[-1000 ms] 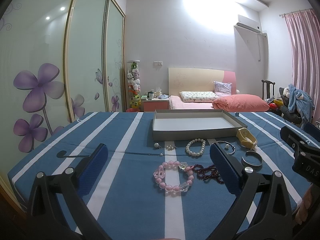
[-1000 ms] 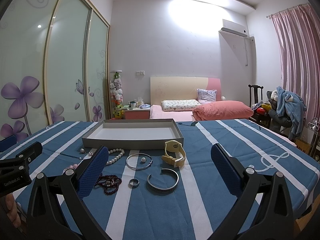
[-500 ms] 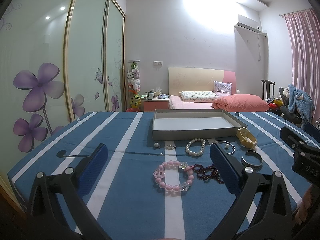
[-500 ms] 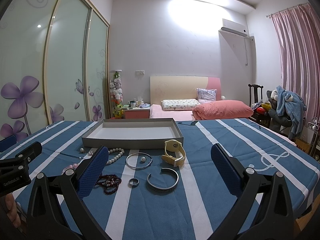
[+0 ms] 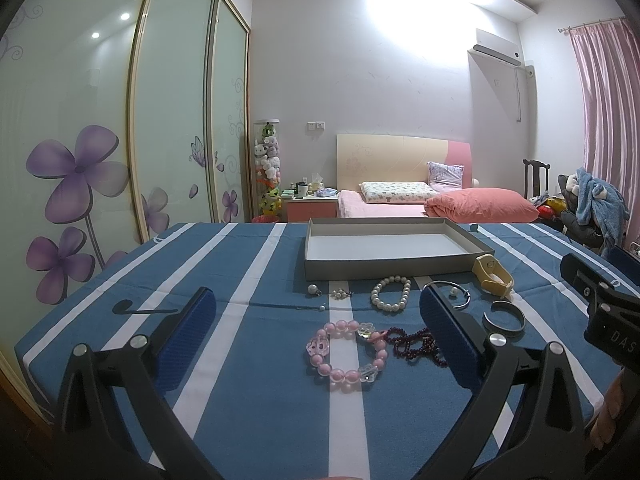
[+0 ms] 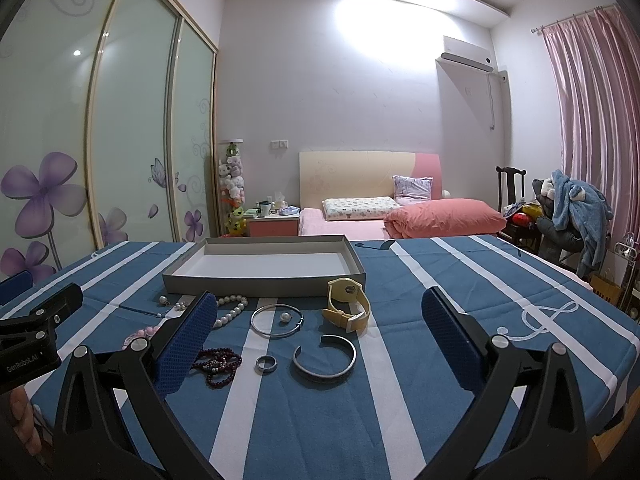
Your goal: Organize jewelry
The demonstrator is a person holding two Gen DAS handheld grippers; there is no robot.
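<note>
Jewelry lies loose on the blue-and-white striped tablecloth (image 5: 256,360), near the shallow grey cardboard tray (image 5: 384,270), whose long axis runs left-right. Left gripper (image 5: 320,344) spread wide over the pink beaded bracelet (image 5: 347,350), partly hiding the dark red bead strand (image 5: 416,344). Right gripper (image 6: 320,344) likewise spread, above the silver cuff (image 6: 325,357).

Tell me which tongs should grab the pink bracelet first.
Left. The pink bracelet lies centred between the open left tongs, while the right tongs face the cuff and ring instead.
</note>
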